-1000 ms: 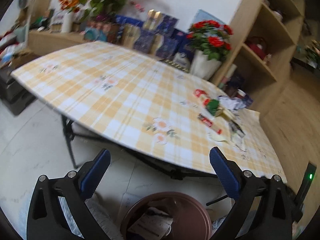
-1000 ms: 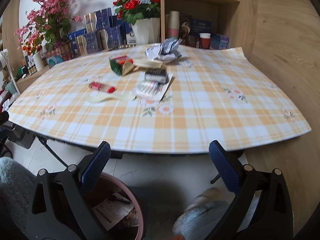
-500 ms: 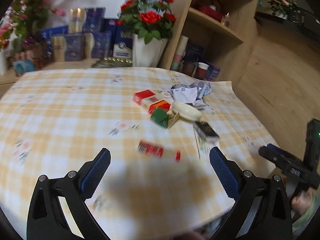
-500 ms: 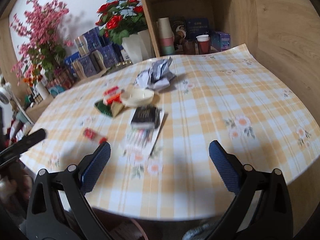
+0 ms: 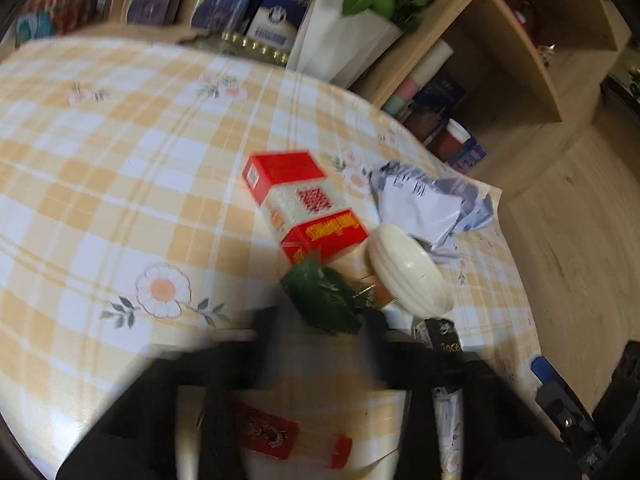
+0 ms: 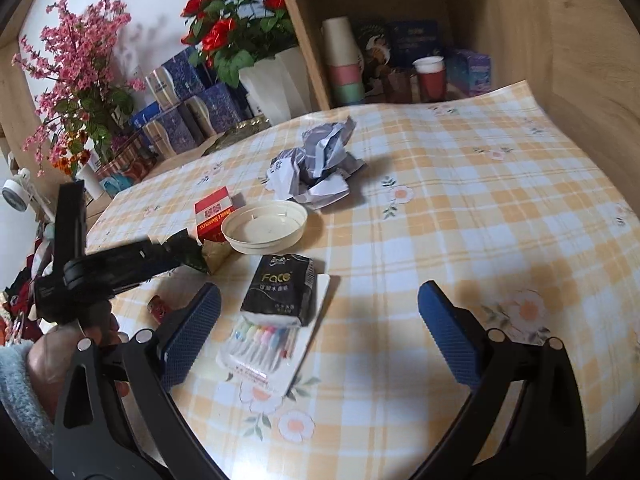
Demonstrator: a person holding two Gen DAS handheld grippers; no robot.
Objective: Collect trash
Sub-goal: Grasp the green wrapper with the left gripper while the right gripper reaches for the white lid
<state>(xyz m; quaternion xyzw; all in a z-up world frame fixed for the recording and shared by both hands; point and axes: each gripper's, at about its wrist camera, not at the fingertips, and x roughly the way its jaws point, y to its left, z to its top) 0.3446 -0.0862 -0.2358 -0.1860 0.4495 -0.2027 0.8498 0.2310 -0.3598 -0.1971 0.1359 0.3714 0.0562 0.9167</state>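
Left wrist view: the left gripper (image 5: 320,332) is blurred at the near edge, its jaws just drawn in narrow on either side of a dark green wrapper (image 5: 320,300); whether the pads actually press it cannot be told through the blur. The wrapper lies on the desk (image 5: 120,160), which wears a yellow checked cloth. Just beyond it sits a red and white box (image 5: 300,204), and to the right a cream lid (image 5: 408,272) rests on edge against crumpled grey paper (image 5: 424,200). A small red packet (image 5: 268,432) lies near, under the gripper's body.

Right wrist view: the right gripper (image 6: 320,328) hangs over the near part of the desk with its jaws spread wide and nothing between them. Between the blue pads lies a black tissue pack (image 6: 280,288) resting on a flat packet of coloured sticks (image 6: 264,344). Farther off are the cream lid (image 6: 264,232), the red box (image 6: 214,216) and the crumpled paper (image 6: 320,164). At the left the other gripper (image 6: 176,252) reaches to the green wrapper (image 6: 188,250), and a hand (image 6: 52,364) in a grey fleecy sleeve (image 6: 16,392) grips its handle.
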